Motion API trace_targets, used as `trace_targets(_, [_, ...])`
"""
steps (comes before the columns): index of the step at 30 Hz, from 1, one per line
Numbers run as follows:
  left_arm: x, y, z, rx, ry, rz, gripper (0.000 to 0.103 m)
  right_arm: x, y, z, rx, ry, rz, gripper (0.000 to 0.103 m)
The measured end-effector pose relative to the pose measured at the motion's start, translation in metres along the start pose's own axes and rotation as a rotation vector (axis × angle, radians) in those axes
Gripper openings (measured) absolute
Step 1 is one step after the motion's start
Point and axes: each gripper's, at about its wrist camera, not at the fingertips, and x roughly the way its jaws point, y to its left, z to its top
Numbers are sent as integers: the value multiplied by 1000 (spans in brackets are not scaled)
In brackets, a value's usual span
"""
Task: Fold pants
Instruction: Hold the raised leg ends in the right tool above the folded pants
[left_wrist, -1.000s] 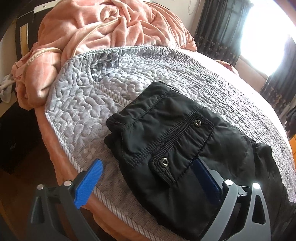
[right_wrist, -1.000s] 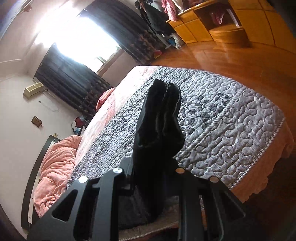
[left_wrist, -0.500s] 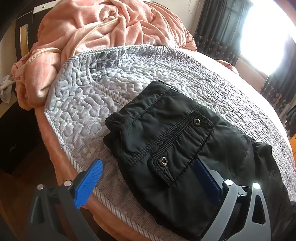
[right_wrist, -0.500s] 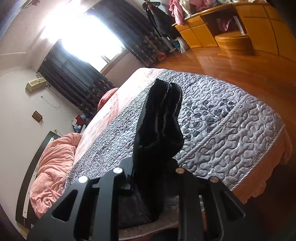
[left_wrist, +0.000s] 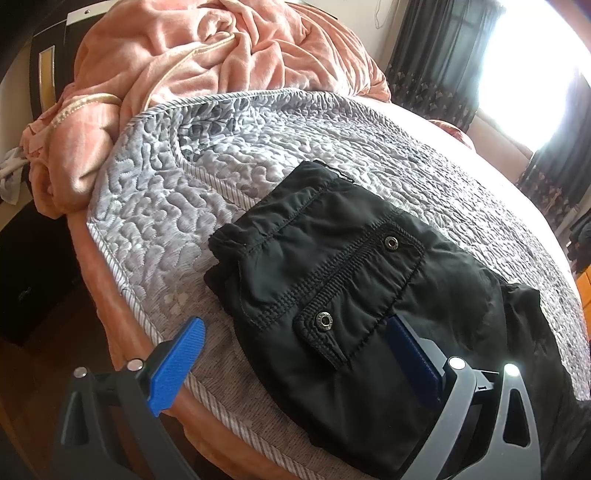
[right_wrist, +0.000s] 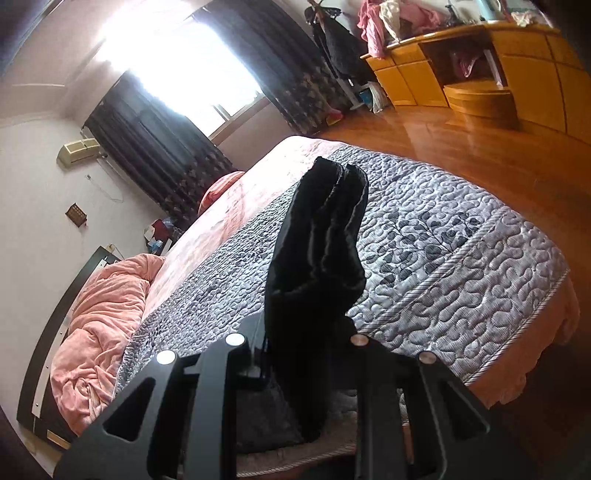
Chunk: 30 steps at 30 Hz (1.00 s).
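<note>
Black pants (left_wrist: 332, 273) lie on the grey quilted bedspread (left_wrist: 155, 206), waistband toward the pink blanket, a snap pocket flap facing up. My left gripper (left_wrist: 295, 354) is open, blue pads wide apart: one pad (left_wrist: 177, 365) at the bed's edge, the other (left_wrist: 413, 358) resting over the pants. My right gripper (right_wrist: 306, 354) is shut on the pants' leg end (right_wrist: 317, 240), which stands lifted above the bedspread (right_wrist: 461, 251).
A crumpled pink blanket (left_wrist: 192, 62) is piled at the head of the bed, and shows in the right wrist view (right_wrist: 99, 317) too. Wooden cabinets (right_wrist: 480, 70) and wood floor lie beyond the bed. Dark curtains frame a bright window (right_wrist: 177, 66).
The right gripper has risen slightly with the leg end still held. The left gripper has barely moved and stays open.
</note>
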Motion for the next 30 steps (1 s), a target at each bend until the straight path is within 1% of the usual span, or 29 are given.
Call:
trace_targets(12, [5, 7, 1, -38, 26, -31, 99, -2, 53, -1, -139, -8, -7, 20])
trace_targets(16, [7, 7, 1, -37, 32, -36, 99, -1, 68, -3, -175, -12, -9, 20])
trace_targets(26, [6, 15, 2, -69, 30, -66, 99, 8, 121, -15, -325, 9, -81, 20])
trace_targets(30, [7, 18, 2, -80, 36, -71, 99, 12, 141, -21, -370, 7, -94, 19])
